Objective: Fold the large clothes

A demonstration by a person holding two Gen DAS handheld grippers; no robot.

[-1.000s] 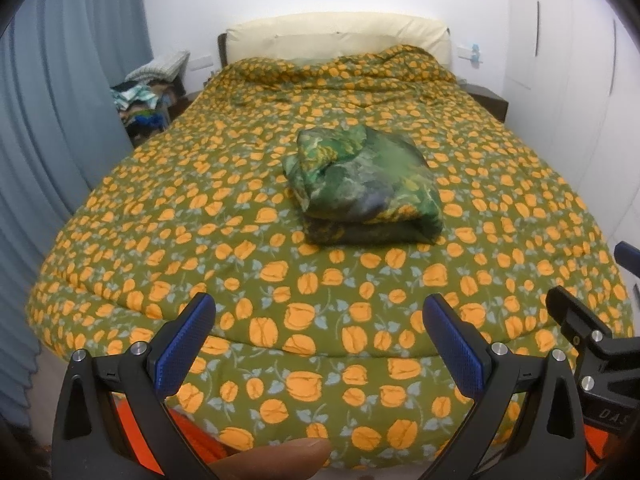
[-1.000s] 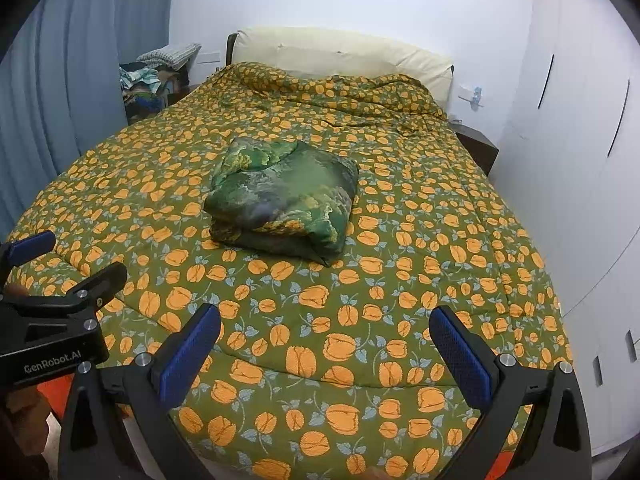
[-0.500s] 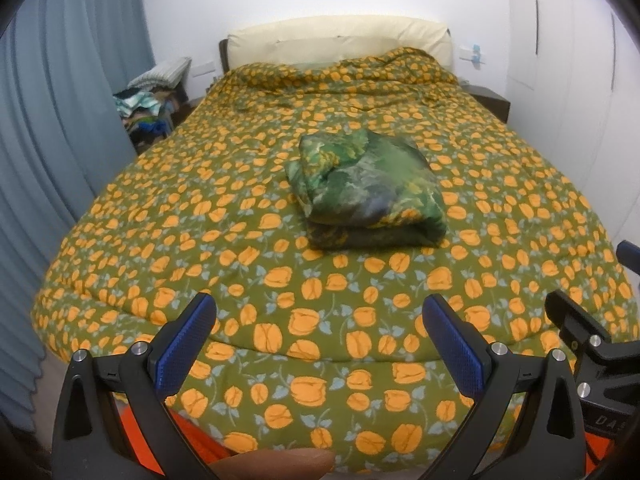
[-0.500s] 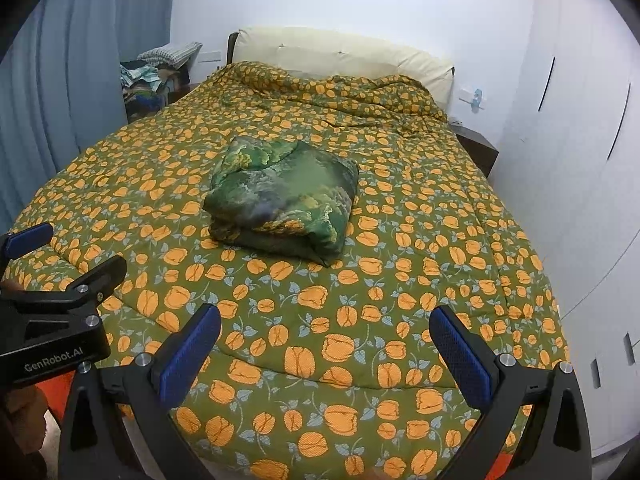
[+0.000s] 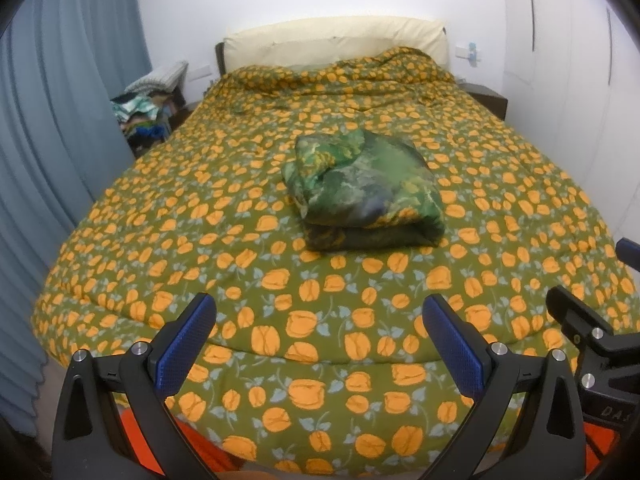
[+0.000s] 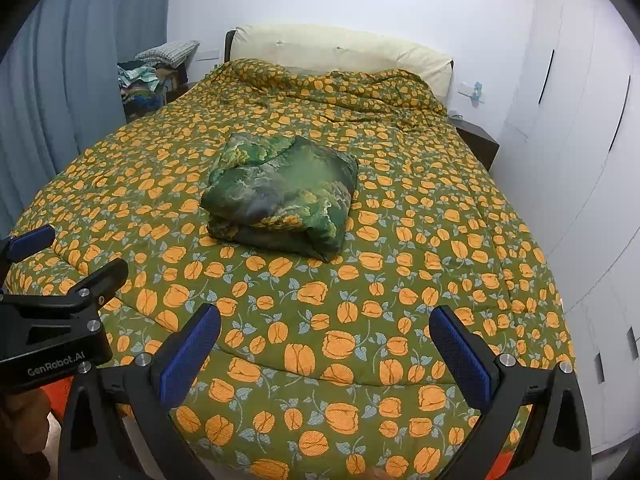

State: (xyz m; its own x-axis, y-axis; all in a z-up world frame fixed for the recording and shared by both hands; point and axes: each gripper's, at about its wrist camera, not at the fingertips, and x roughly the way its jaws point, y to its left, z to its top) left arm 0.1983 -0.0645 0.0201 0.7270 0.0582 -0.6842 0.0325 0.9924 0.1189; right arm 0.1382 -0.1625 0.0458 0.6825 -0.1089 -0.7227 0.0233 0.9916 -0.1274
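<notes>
Two hand-held grippers are raised side by side at the foot of a bed, both aimed along it toward the headboard. The left gripper (image 5: 318, 344) fills the bottom of its own view, its two blue-padded fingers (image 5: 186, 344) spread wide with nothing between them; only the quilt shows in the gap. The right gripper (image 6: 324, 354) is posed the same way, blue pads far apart and empty. Each gripper appears at the edge of the other's view: the right one at about 4 o'clock in the left camera, the left one at about 8 o'clock in the right camera. Neither touches the bedding.

The folded garment (image 5: 362, 190), a thick bundle of dark green patterned cloth with patches of yellow and grey, lies on the bed (image 5: 168, 216) near its middle, at about 12 o'clock from both grippers and well apart from them. It is a rough rectangle of several layers, with a rounded fold along its near edge.

The bed is covered by an olive quilt printed with orange flowers, bunched and wrinkled near the cream headboard (image 5: 332, 38). Blue-grey curtains (image 5: 52, 128) hang along the side at 9 o'clock. Beyond them, at about 10 o'clock, a heap of mixed clothes (image 5: 148, 110) sits on a low stand. A dark nightstand (image 6: 478, 142) stands at about 2 o'clock, beside white wardrobe doors (image 6: 576, 128) running down the 3 o'clock side.
</notes>
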